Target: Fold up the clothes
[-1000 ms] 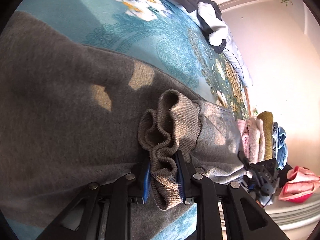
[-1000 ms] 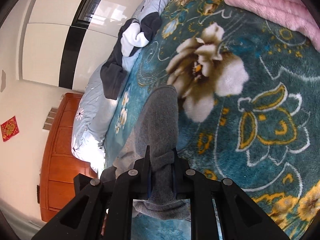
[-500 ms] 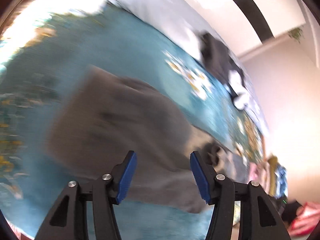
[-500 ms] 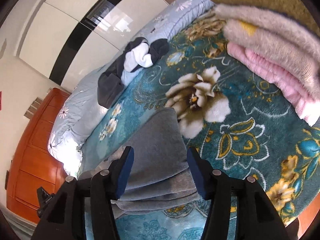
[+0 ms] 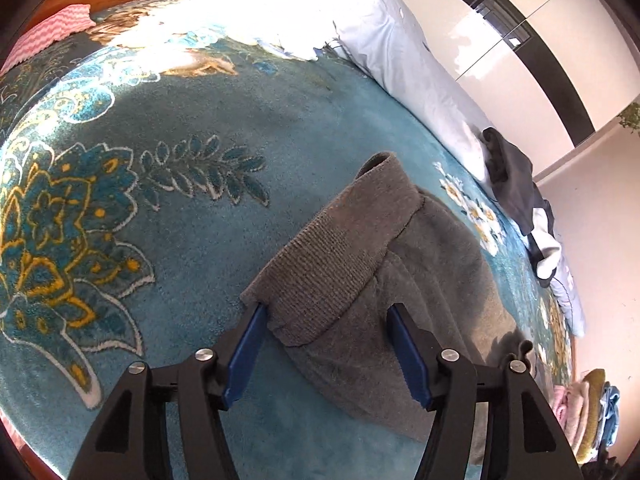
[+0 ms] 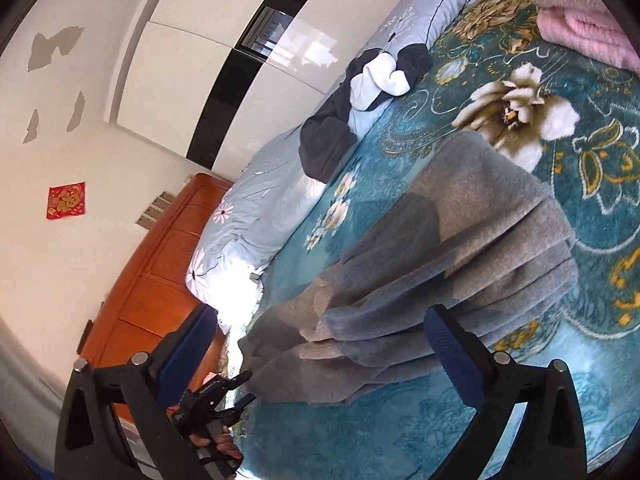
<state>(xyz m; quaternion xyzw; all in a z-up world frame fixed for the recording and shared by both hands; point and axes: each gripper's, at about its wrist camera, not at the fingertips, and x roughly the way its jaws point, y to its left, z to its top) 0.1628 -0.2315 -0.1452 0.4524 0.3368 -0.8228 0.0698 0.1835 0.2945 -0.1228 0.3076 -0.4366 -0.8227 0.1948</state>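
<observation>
Hidden: we see only part of the grey sweater (image 5: pixel 400 280) in the left wrist view; its near edge is cut off behind the gripper arms. We cannot count its layers for certain.
Sweater: we find it folded on the teal floral blanket (image 5: pixel 120 240), ribbed hem turned up at one end; in the right wrist view its stacked edges (image 6: pixel 460 264) fan out.
Left gripper (image 5: pixel 326 350): we see it wide open, holding nothing, its blue pads either side of the ribbed hem.
Right gripper (image 6: pixel 320 354): we see it wide open, empty, just above the sweater.
Beyond the sweater: a dark garment (image 6: pixel 360 112) lies on the pale blue quilt (image 6: pixel 260 216).
</observation>
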